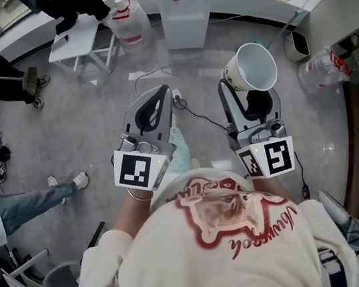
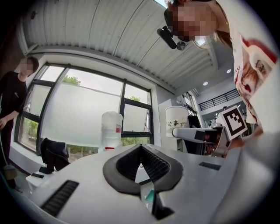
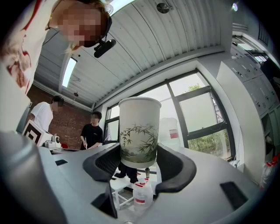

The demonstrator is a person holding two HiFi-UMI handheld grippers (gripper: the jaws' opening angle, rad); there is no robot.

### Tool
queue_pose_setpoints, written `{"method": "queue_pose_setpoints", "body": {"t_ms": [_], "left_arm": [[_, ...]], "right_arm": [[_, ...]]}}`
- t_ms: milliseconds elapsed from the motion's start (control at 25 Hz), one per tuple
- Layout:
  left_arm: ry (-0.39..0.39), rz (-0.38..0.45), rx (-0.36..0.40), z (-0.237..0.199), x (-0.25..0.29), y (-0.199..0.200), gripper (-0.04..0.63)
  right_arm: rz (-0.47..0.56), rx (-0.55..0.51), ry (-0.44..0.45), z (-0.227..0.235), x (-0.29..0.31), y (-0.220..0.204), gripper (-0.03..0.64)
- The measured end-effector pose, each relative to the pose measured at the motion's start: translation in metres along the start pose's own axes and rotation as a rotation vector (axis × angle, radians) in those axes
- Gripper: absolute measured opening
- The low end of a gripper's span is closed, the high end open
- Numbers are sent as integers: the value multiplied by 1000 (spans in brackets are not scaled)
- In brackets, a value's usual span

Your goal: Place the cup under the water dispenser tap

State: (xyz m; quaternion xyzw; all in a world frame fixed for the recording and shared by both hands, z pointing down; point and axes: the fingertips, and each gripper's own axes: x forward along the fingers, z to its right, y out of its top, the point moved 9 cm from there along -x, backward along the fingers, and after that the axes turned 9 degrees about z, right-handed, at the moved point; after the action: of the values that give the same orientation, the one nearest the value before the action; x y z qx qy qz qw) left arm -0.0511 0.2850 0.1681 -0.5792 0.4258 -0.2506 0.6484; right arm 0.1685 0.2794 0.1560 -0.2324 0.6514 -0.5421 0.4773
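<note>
The left gripper has its jaws pressed together on nothing. Beside it, the right gripper pinches the base of a white paper cup (bamboo print on its side), mouth up, above the floor. Farther off stands the water dispenser, well apart from the cup.

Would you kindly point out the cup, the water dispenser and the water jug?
cup (image 3: pixel 139 131): right gripper view, painted side wall.
water dispenser (image 1: pixel 186 20): head view, front panel.
water jug (image 1: pixel 134 28): head view, clear body.
</note>
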Motion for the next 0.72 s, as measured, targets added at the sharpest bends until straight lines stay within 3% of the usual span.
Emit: {"method": "queue_pose_setpoints", "body": {"t_ms": [320, 480, 720], "left_arm": [[-29, 14, -10, -51, 54, -16, 21], [-39, 38, -11, -100, 105, -32, 20], [-52, -1, -33, -182, 173, -59, 21]], "right_arm": [[3, -37, -22, 20, 62, -26, 268], [16, -49, -42, 42, 117, -53, 267], [-13, -46, -62, 62, 207, -100, 268]]}}
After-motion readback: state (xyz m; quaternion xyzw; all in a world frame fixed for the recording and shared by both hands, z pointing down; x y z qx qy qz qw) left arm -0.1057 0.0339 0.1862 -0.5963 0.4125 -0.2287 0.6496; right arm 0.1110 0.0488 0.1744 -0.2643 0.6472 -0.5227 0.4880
